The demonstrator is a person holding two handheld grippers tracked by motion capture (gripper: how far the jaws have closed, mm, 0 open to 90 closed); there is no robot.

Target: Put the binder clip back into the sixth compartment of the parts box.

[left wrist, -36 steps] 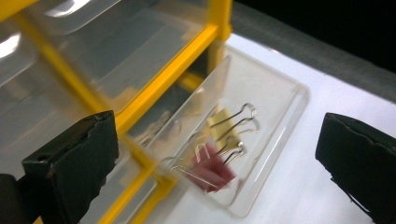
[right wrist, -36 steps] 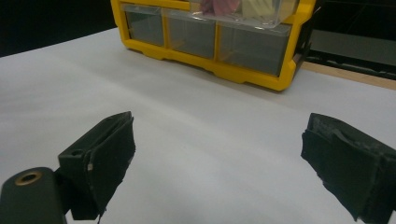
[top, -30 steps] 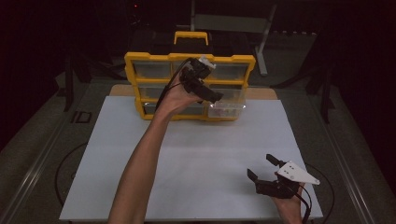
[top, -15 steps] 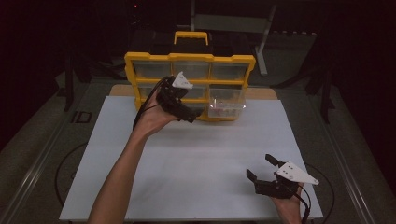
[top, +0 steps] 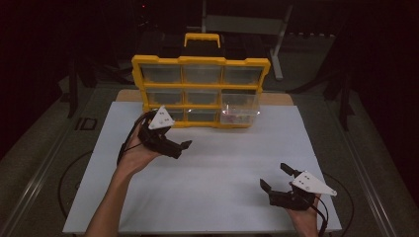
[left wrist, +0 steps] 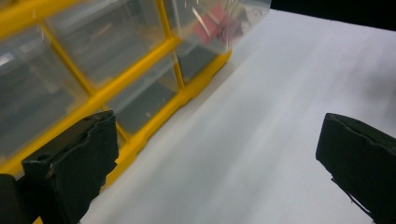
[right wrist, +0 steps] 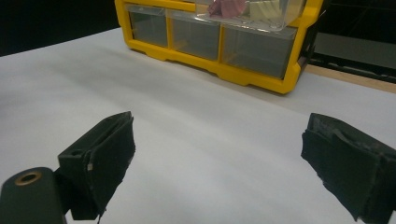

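Left gripper (top: 184,146) has pulled back from the pulled-out drawer (top: 239,112) of the yellow organizer (top: 200,61) to low-left over the counter (top: 222,158), jaws wide, empty. Left gripper view: drawer (left wrist: 219,21) w/ pink bits up top; re-approach square. Right gripper view: right gripper (right wrist: 217,163) wide, idle, well apart.

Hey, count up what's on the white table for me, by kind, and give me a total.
Yellow drawer cabinet: 1
Clear drawer pulled out with small pink bits in it: 1
Hand-held tongs: 2, left tongs and right tongs, both open and holding nothing
Total: 4
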